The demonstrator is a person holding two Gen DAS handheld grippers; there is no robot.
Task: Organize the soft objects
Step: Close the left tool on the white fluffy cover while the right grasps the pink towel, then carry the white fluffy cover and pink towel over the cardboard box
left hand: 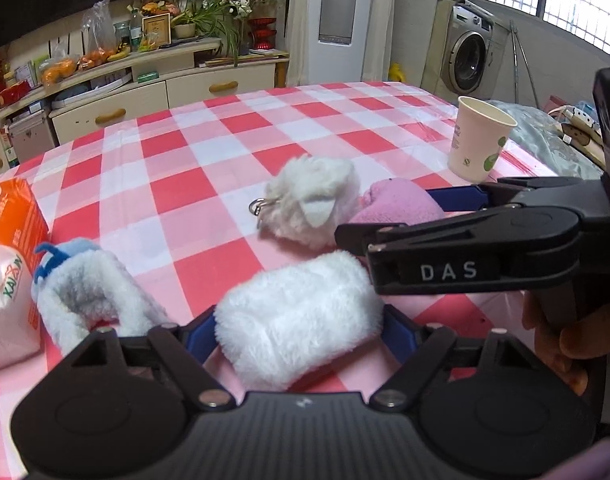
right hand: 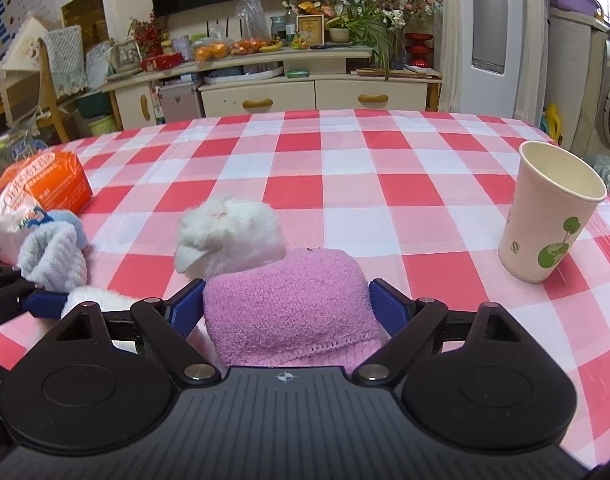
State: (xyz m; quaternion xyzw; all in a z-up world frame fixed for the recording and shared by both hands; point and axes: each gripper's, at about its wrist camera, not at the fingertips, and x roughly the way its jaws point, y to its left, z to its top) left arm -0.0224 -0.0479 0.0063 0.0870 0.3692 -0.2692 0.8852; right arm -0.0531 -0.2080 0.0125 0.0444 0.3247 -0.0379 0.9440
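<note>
On the checked tablecloth (right hand: 345, 184), left gripper (left hand: 299, 328) clamps a white fluffy roll (left hand: 297, 316). Right gripper (right hand: 287, 306) clamps a pink knitted sock (right hand: 289, 304) just beside it.

The tissue pack (left hand: 5, 304) is cut off at the frame edge.

Our left gripper (left hand: 299, 330) points down at the checked table (left hand: 209, 168), its blue pads (left hand: 199, 334) pressed against both sides of the fluffy white sock (left hand: 297, 316). Our right gripper (right hand: 287, 304) sits just beside it on the table, pads (right hand: 389, 306) flanking the pink sock (right hand: 289, 300) and touching it.
</note>
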